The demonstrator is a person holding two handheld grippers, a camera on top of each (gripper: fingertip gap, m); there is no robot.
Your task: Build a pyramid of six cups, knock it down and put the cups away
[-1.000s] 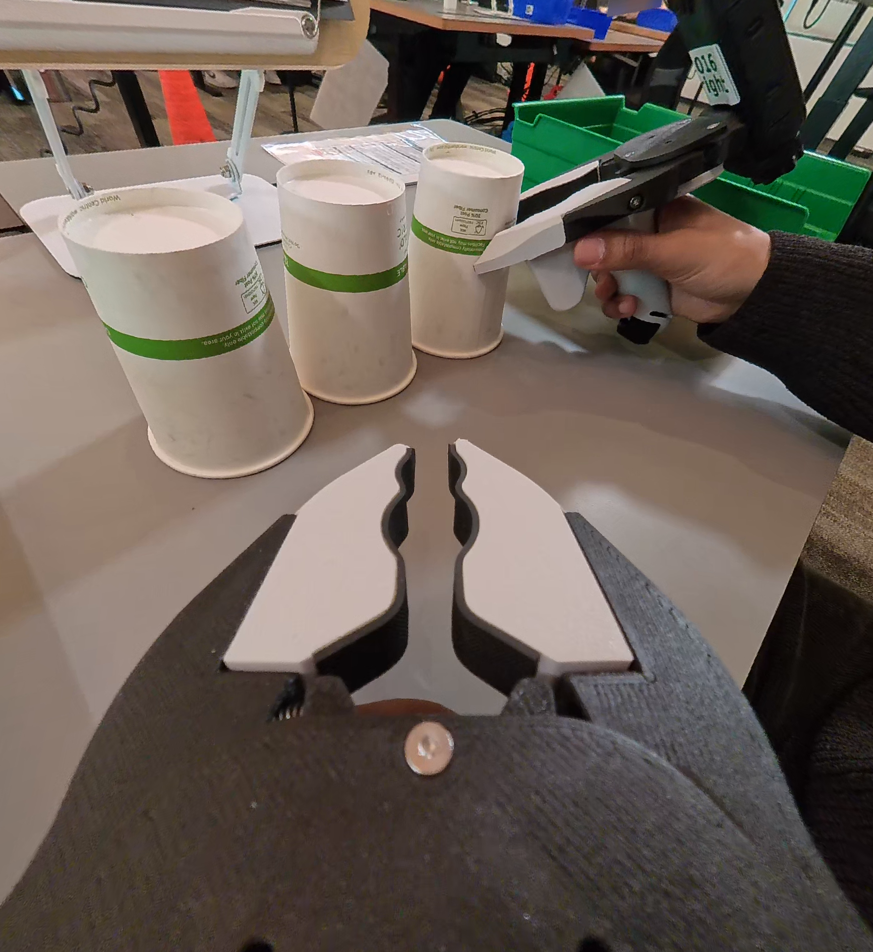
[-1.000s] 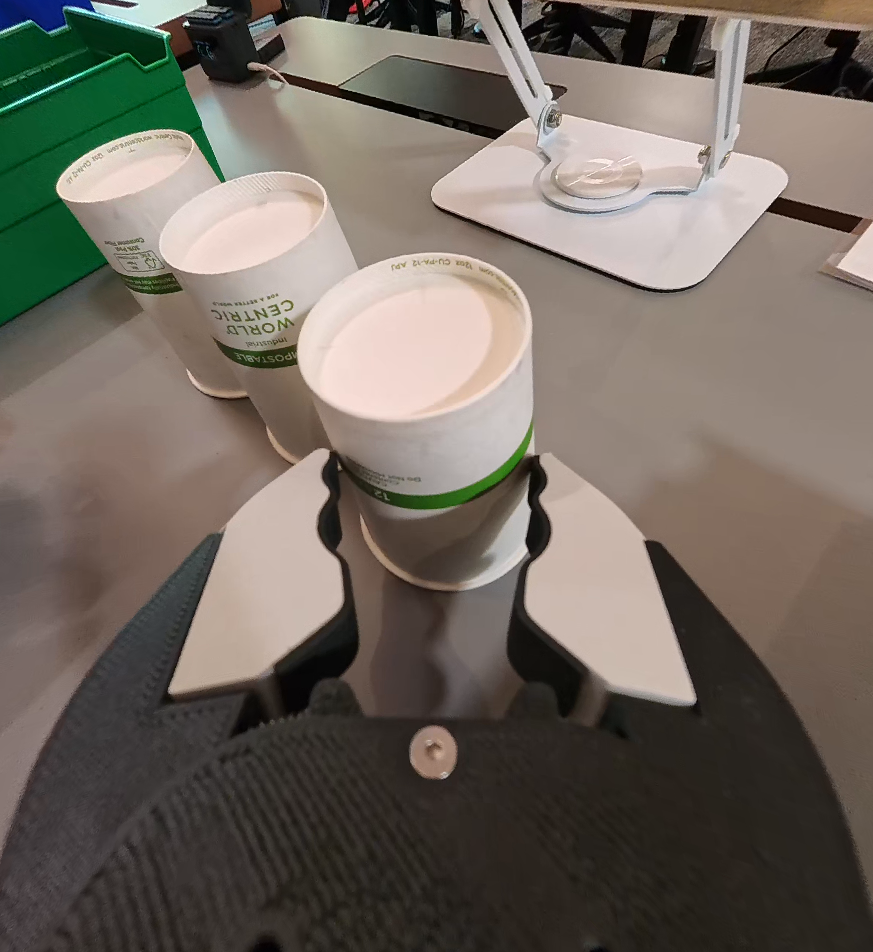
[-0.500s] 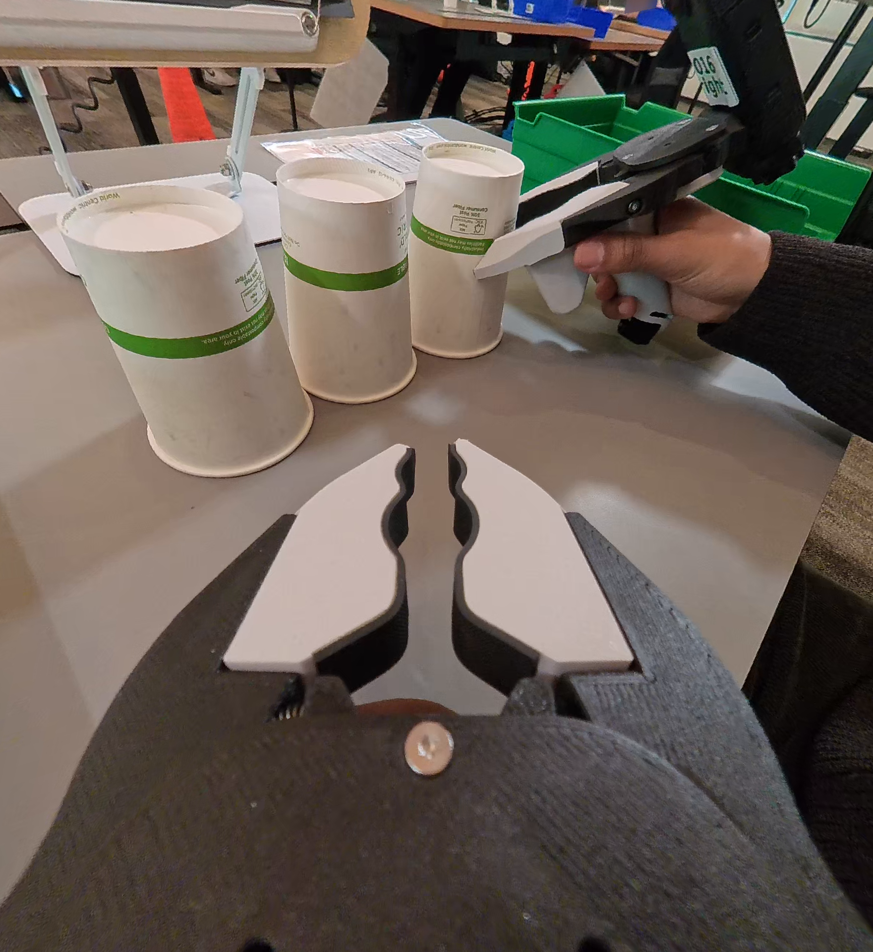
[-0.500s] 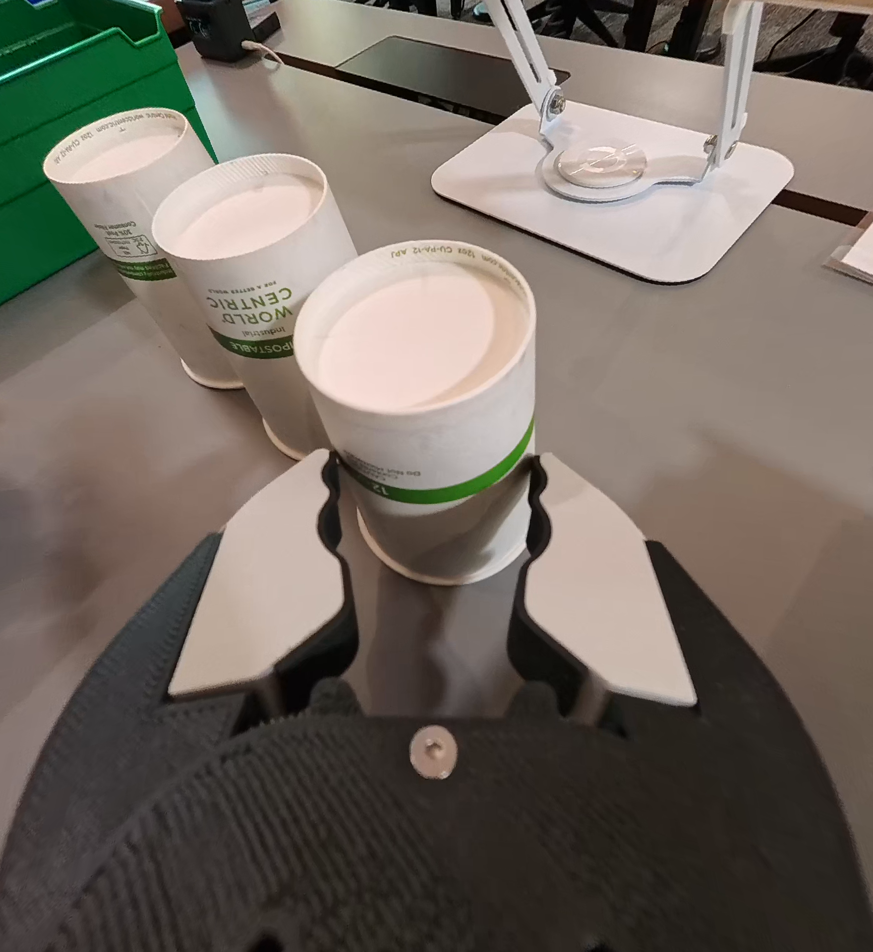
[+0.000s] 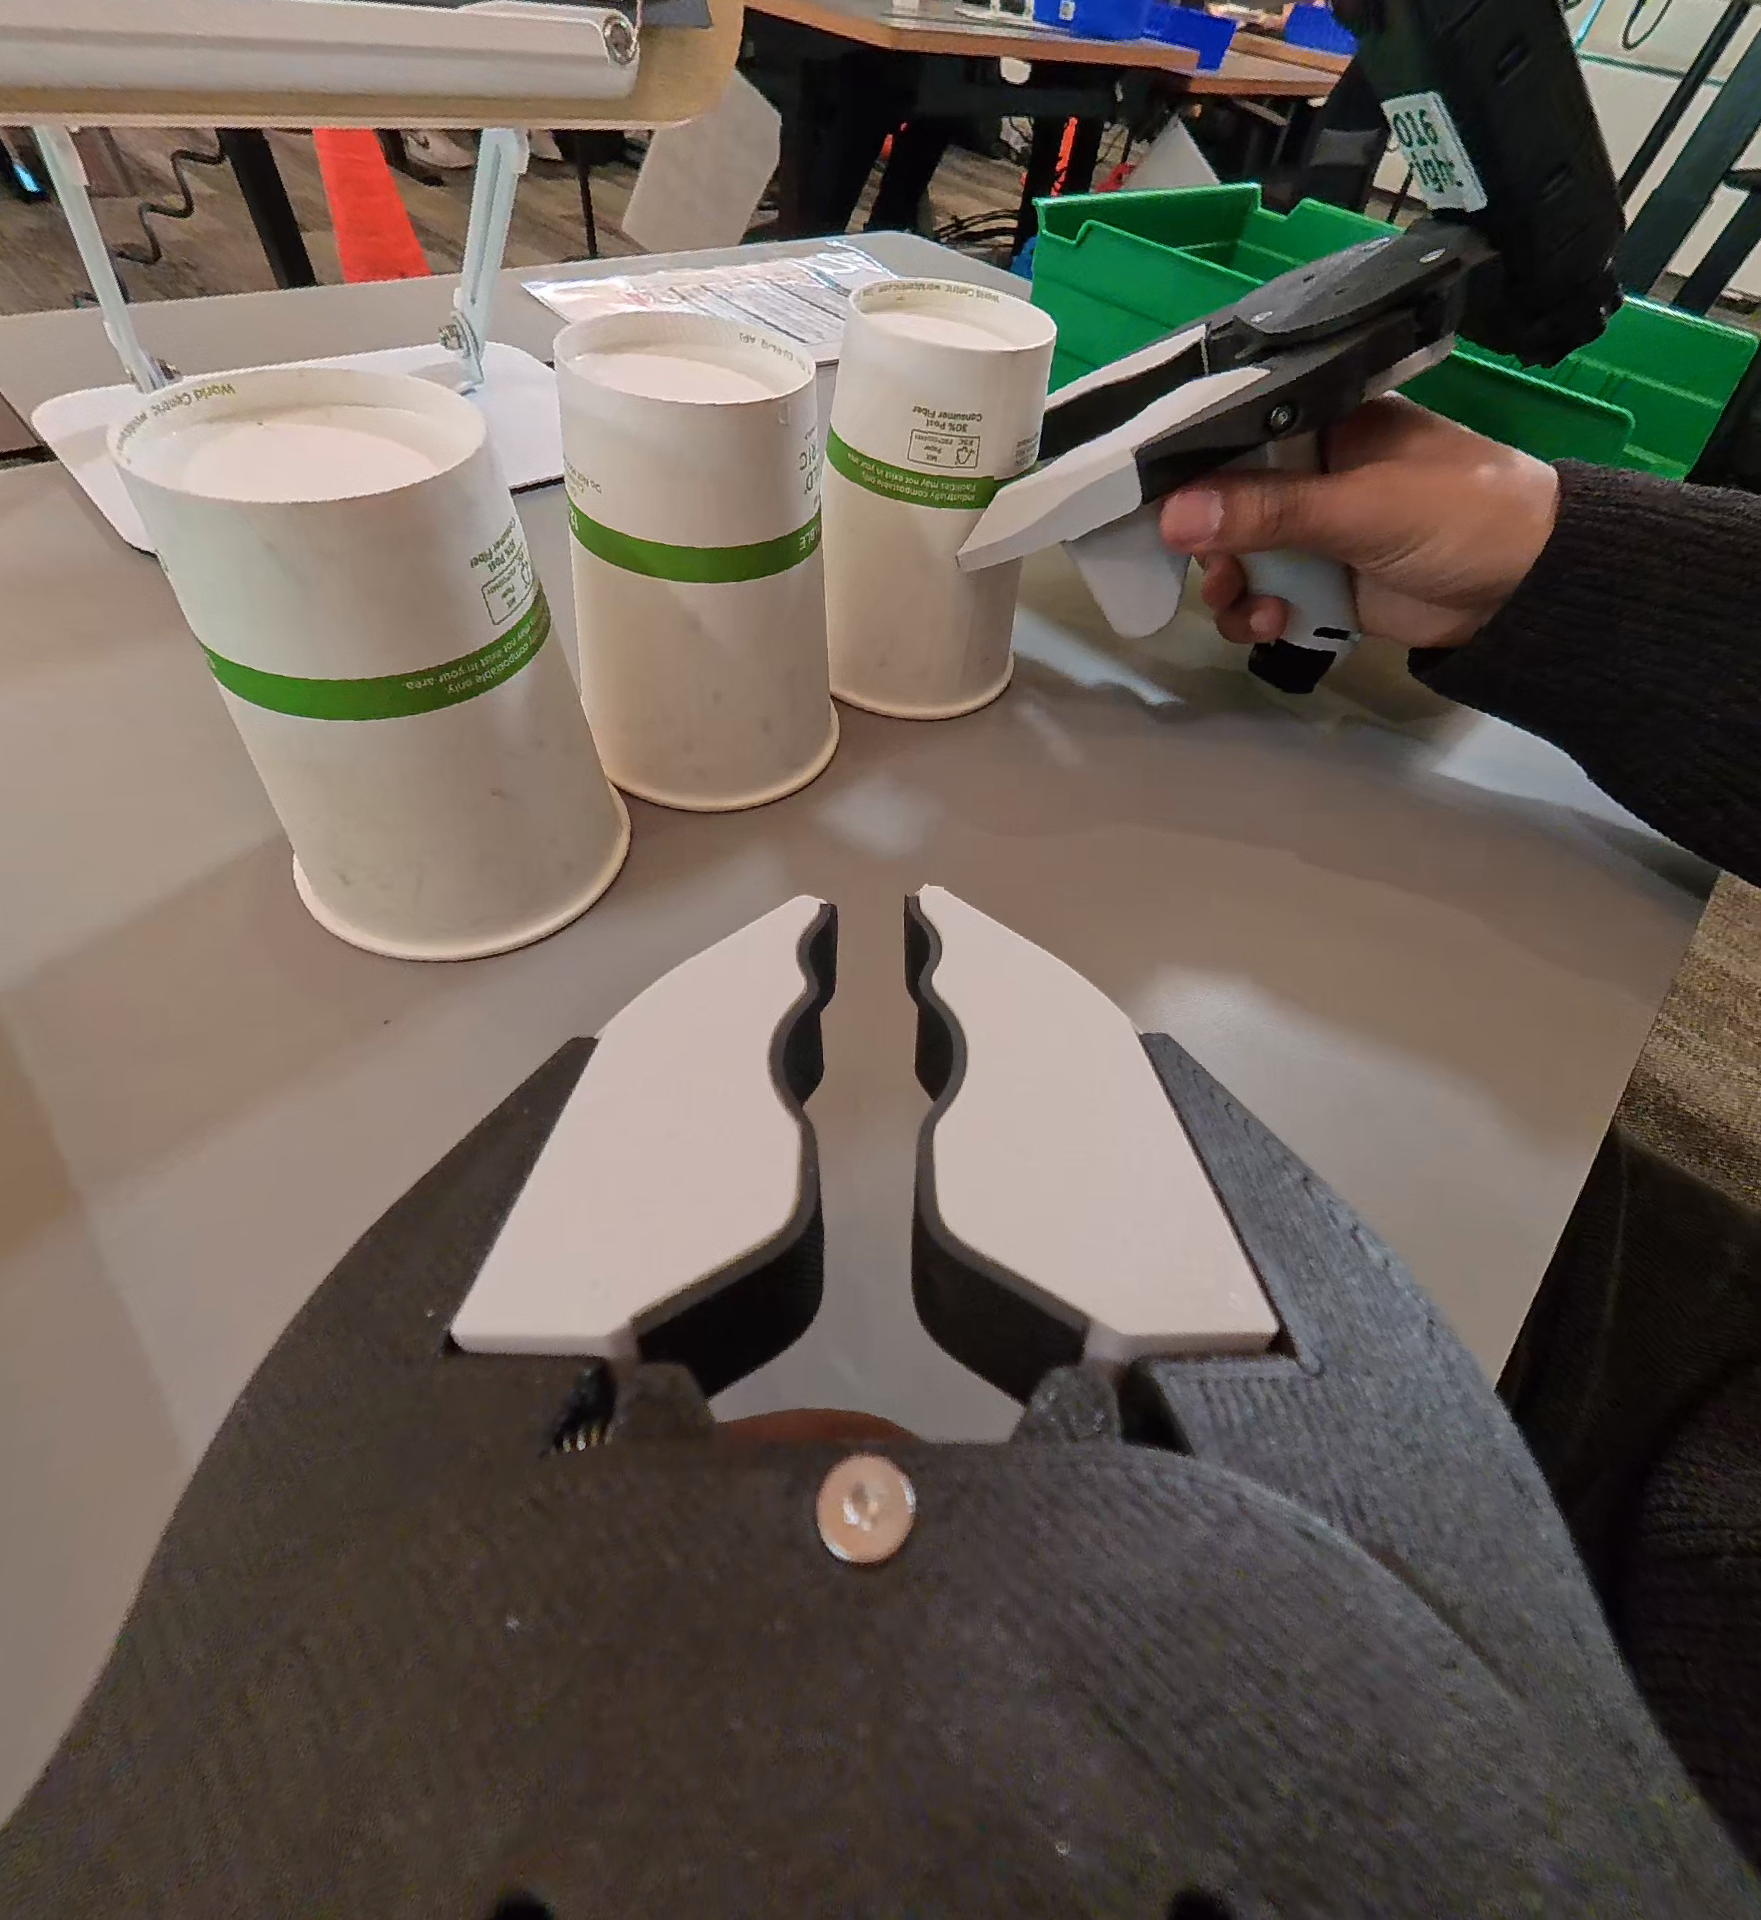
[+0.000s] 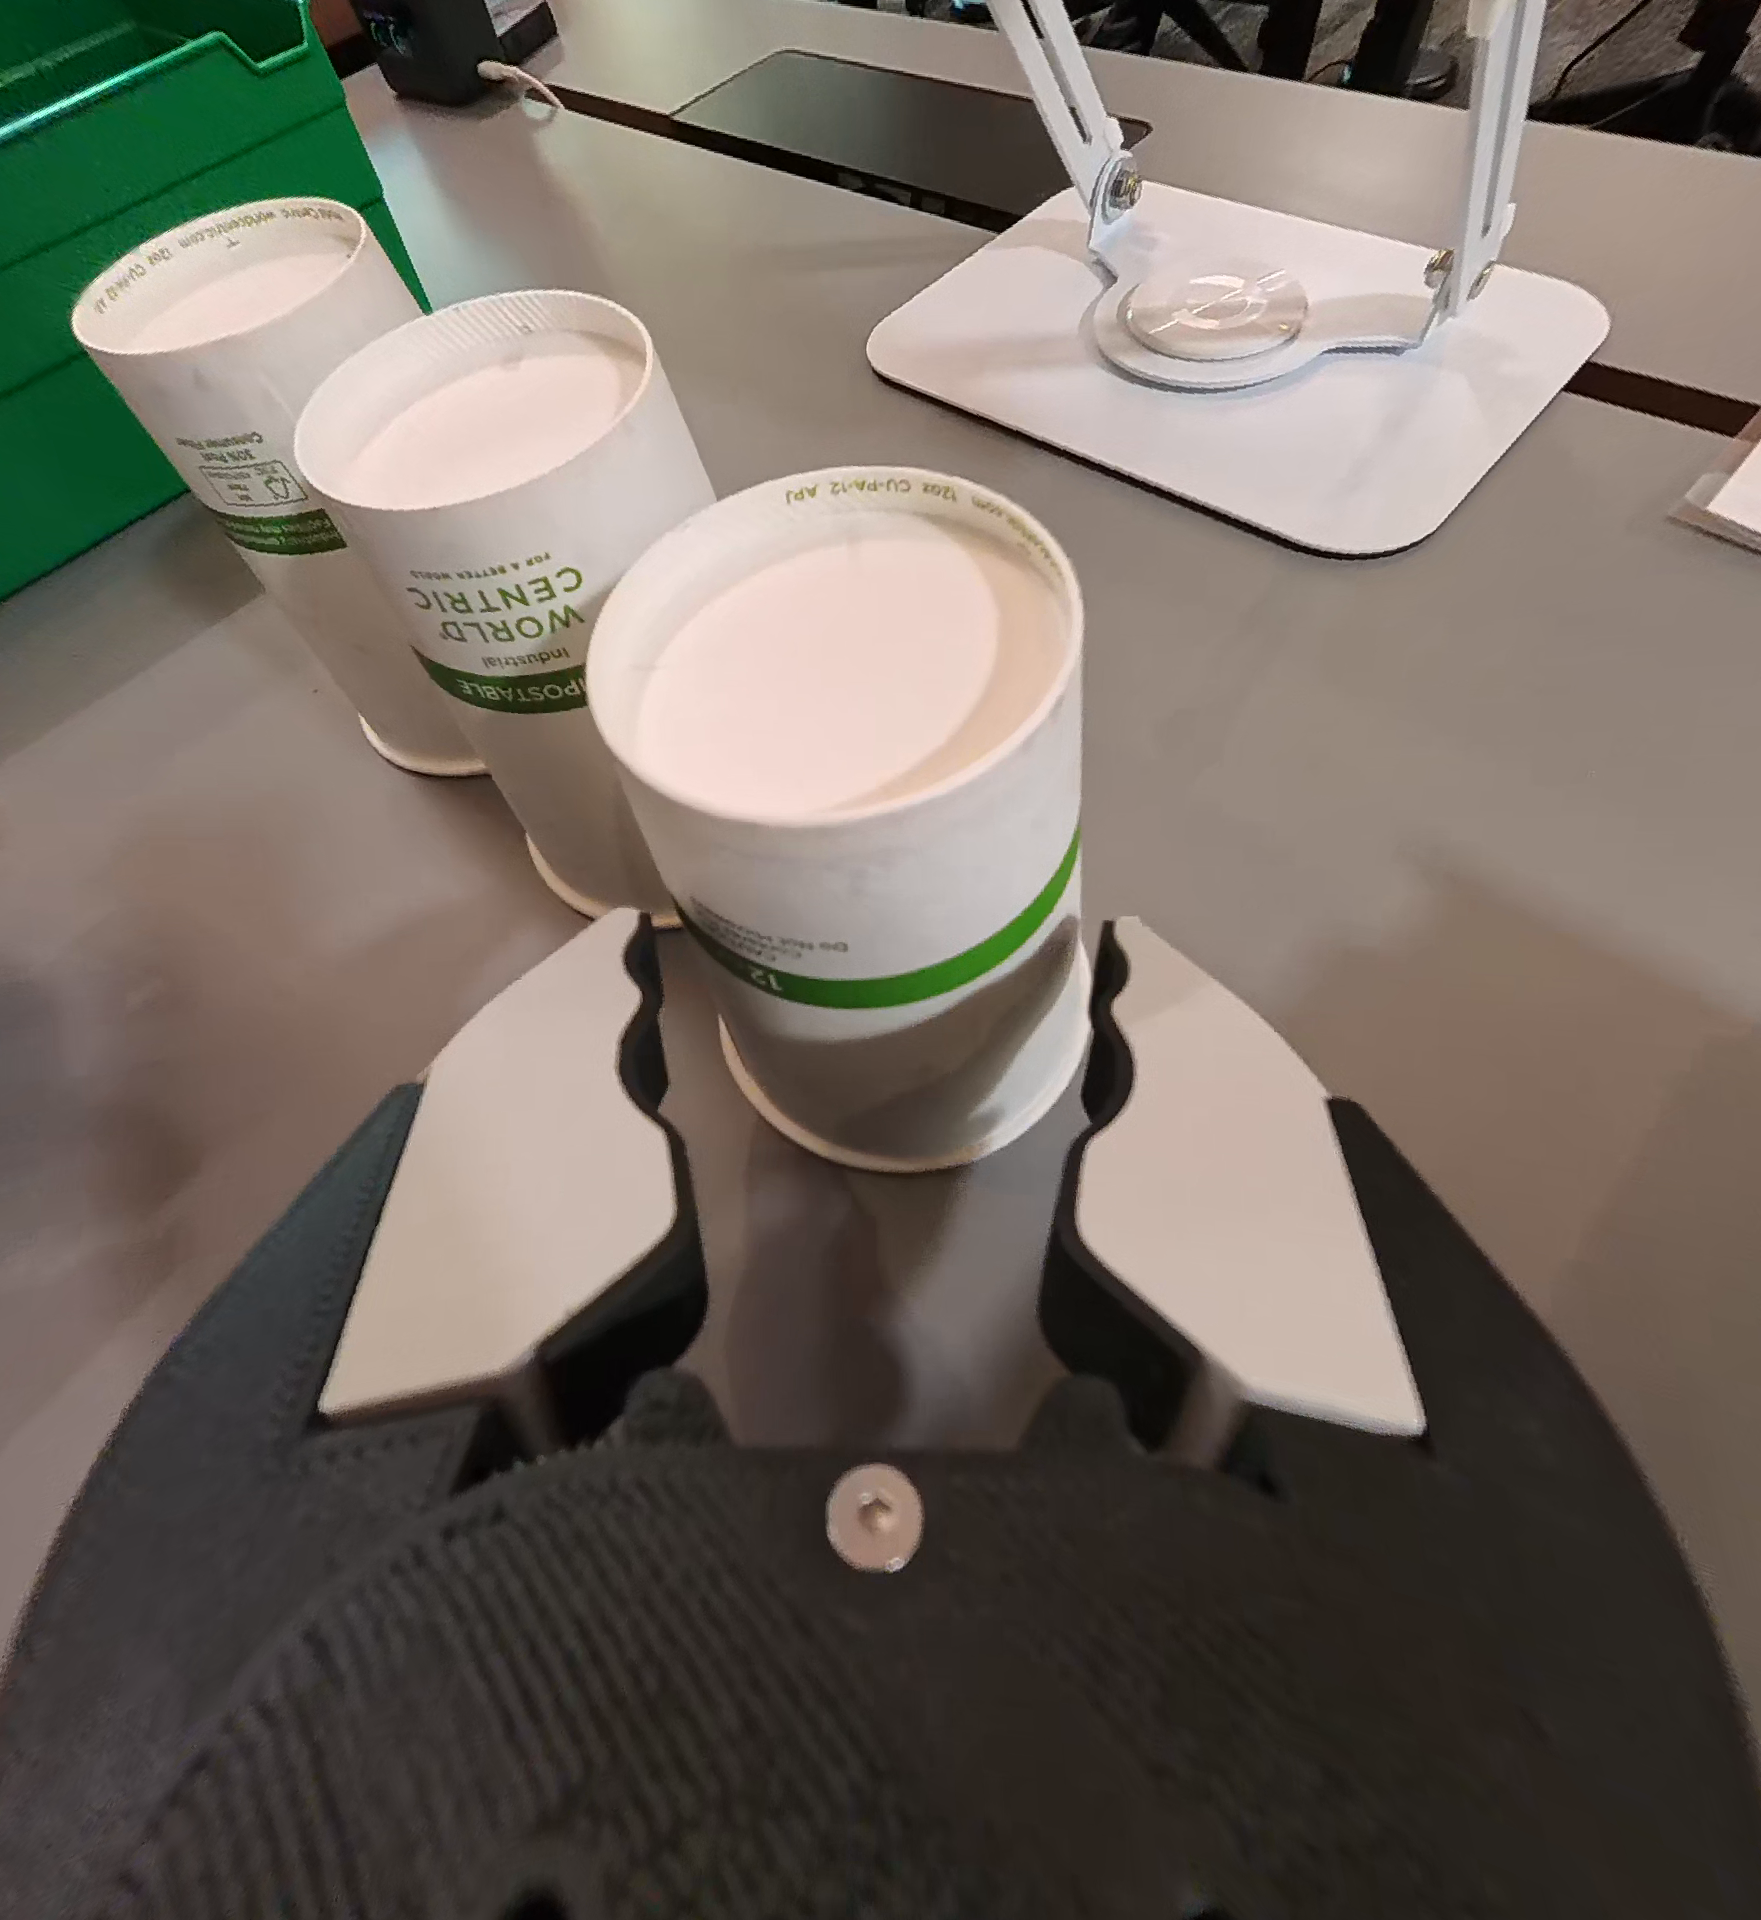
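Note:
Three white paper cups with green bands stand upside down in a row on the grey table [image 5: 1167,883]. My right gripper [image 6: 876,935] is open with a finger on each side of the nearest cup [image 6: 855,831], low on its wall; a small gap shows on the left. The middle cup [image 6: 502,582] and the far cup [image 6: 221,395] stand behind it. In the left wrist view the same cup [image 5: 917,582] is the rightmost, with the right gripper [image 5: 1006,488] around it. My left gripper [image 5: 870,914] is nearly shut and empty, above bare table in front of the left cup [image 5: 377,665] and middle cup [image 5: 699,623].
A green bin [image 6: 76,208] stands just beyond the far cup. A white stand base [image 6: 1271,416] with two arms sits behind the cups. Papers [image 5: 730,291] lie at the back. The table edge [image 5: 1603,1143] runs close on the right of the left gripper.
My right gripper's fingers have spread slightly wider around the cup, and its view has tilted a little. The left gripper and the cups have not moved.

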